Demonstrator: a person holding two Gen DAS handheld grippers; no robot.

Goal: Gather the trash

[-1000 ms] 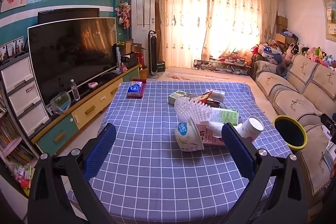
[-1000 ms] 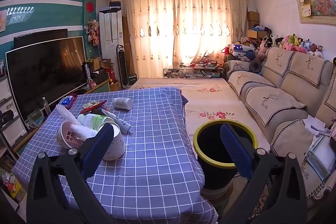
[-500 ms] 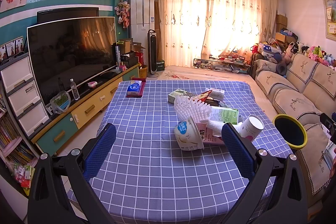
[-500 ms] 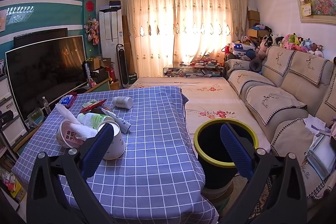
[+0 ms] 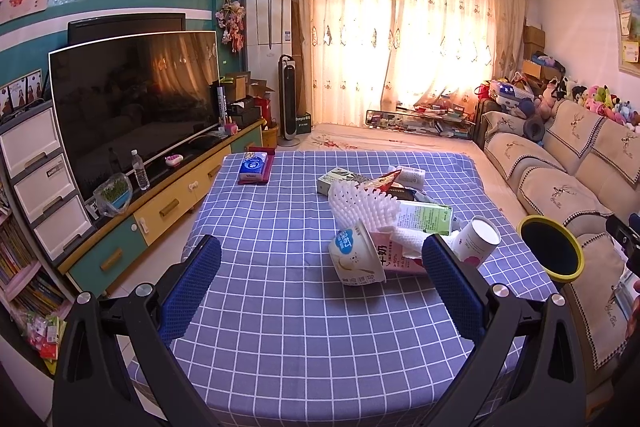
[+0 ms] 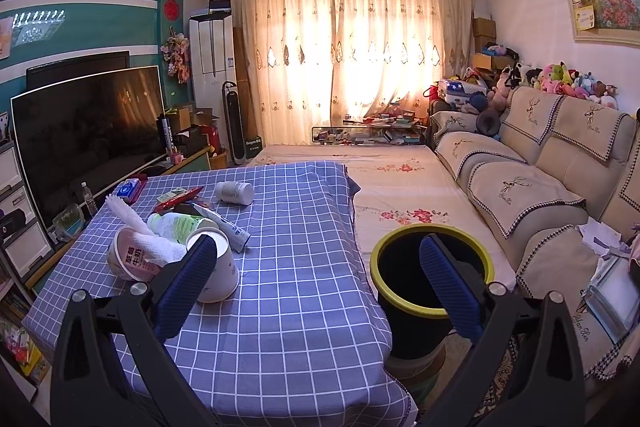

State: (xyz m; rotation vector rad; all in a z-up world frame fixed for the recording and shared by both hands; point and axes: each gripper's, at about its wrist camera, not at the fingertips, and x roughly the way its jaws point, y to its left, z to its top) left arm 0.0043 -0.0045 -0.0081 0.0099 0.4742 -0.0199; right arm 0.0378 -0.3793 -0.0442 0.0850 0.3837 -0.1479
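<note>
A heap of trash lies on the blue checked table point(image 5: 280, 307): a tipped yogurt cup point(image 5: 356, 259), a white foam net point(image 5: 362, 205), a green-labelled bottle point(image 5: 426, 215), a white paper cup point(image 5: 478, 241) and a small white jar point(image 5: 410, 175). My left gripper point(image 5: 320, 281) hovers open just short of the yogurt cup, nothing between its fingers. In the right wrist view the paper cup point(image 6: 220, 273) and pink yogurt cup point(image 6: 134, 257) sit by the left finger. My right gripper point(image 6: 314, 281) is open and empty, spanning the table edge and the black bin with a yellow rim point(image 6: 432, 267).
A tissue pack point(image 5: 253, 167) lies at the table's far left. The TV point(image 5: 132, 103) and its cabinet point(image 5: 160, 211) run along the left. A beige sofa point(image 6: 560, 179) stands to the right, beyond the bin point(image 5: 550, 253). A flowered mat point(image 6: 396, 187) covers the floor beyond the table.
Both views shifted only slightly; the left gripper crept a little toward the trash heap. Both grippers stay open and empty.
</note>
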